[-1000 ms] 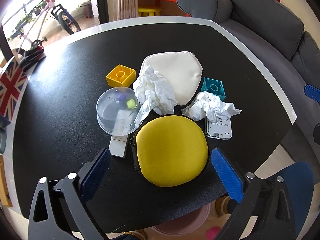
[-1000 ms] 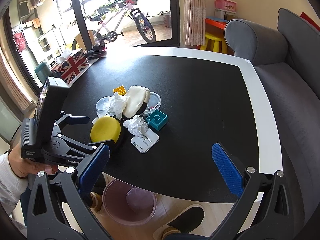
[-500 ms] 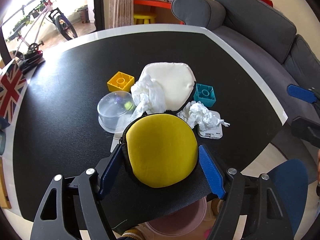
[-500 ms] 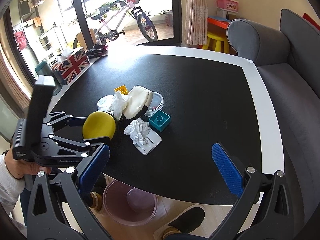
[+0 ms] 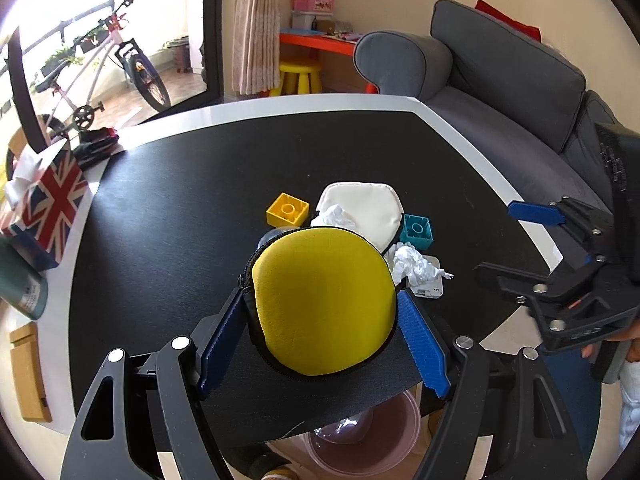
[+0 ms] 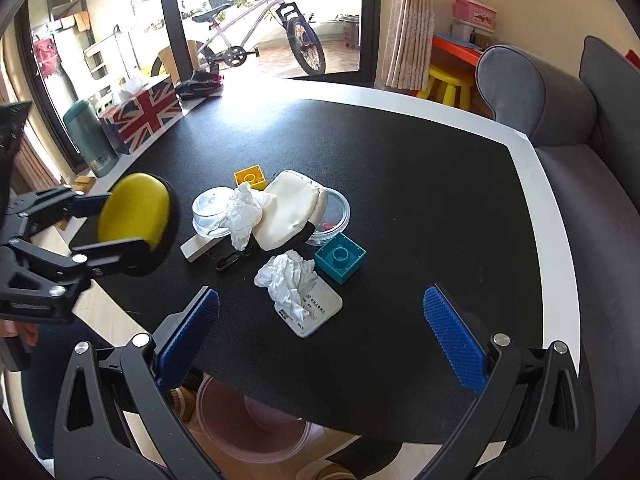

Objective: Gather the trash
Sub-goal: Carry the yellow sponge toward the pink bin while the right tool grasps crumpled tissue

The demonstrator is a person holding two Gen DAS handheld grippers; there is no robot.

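A: Is any writing readable here?

B: Very little. A flat white card (image 6: 310, 309) lying on the black table (image 6: 420, 200), partly under a crumpled tissue (image 6: 288, 280), carries printed characters and digits. The last digits look like "06"; the rest is too small to read.

A: Any brands or signs?

B: No words. A tissue box (image 6: 142, 114) at the table's far edge bears a Union Jack flag pattern, without lettering.

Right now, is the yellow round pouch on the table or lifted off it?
Lifted. The left gripper clamps the yellow pouch by its sides, and the right wrist view shows it clear of the table.
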